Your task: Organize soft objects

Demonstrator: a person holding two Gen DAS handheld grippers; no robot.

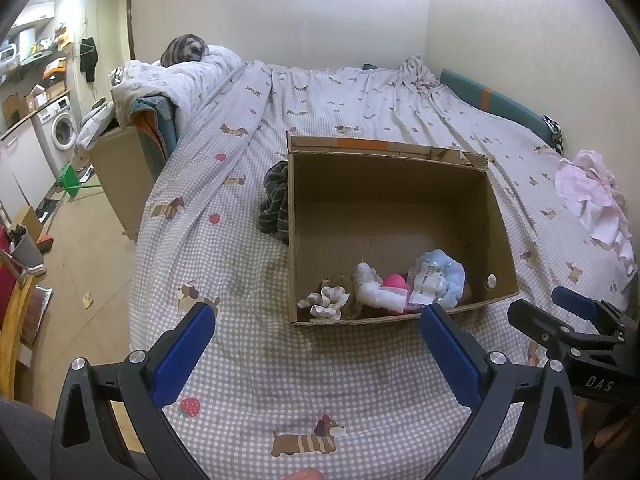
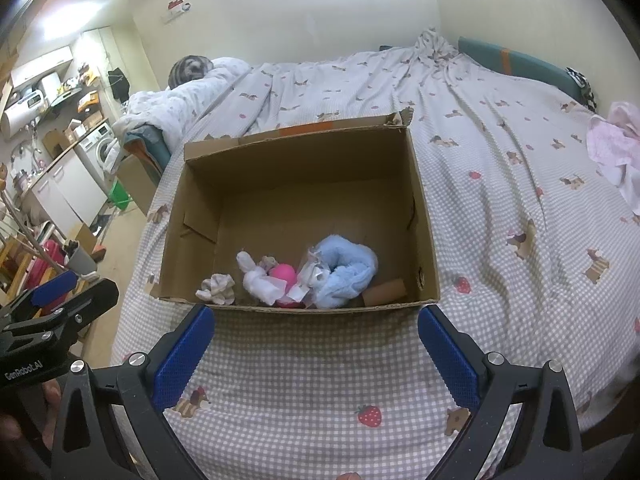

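An open cardboard box [image 1: 496, 240] [image 2: 424, 216] stands on the bed. Along its near wall lie a grey-white scrunchie [image 1: 326, 300] [image 2: 218, 288], a white cloth toy [image 1: 372, 286] [image 2: 258, 278], a pink ball [image 1: 396, 283] [image 2: 285, 274], a plastic packet [image 1: 426, 286] and a light blue fluffy cloth [image 1: 454, 276] [image 2: 348, 270]. My left gripper [image 1: 316, 316] stands open in front of the box with nothing between its fingers. The right gripper [image 2: 316, 318] is also open and empty, just short of the box's near wall.
A dark striped garment [image 1: 276, 202] lies against the box's left side. Pink clothing [image 1: 596, 200] [image 2: 616, 148] is heaped at the bed's right. A bunched duvet [image 1: 180, 80] is at the far left. The floor drops off left of the bed [image 1: 248, 360].
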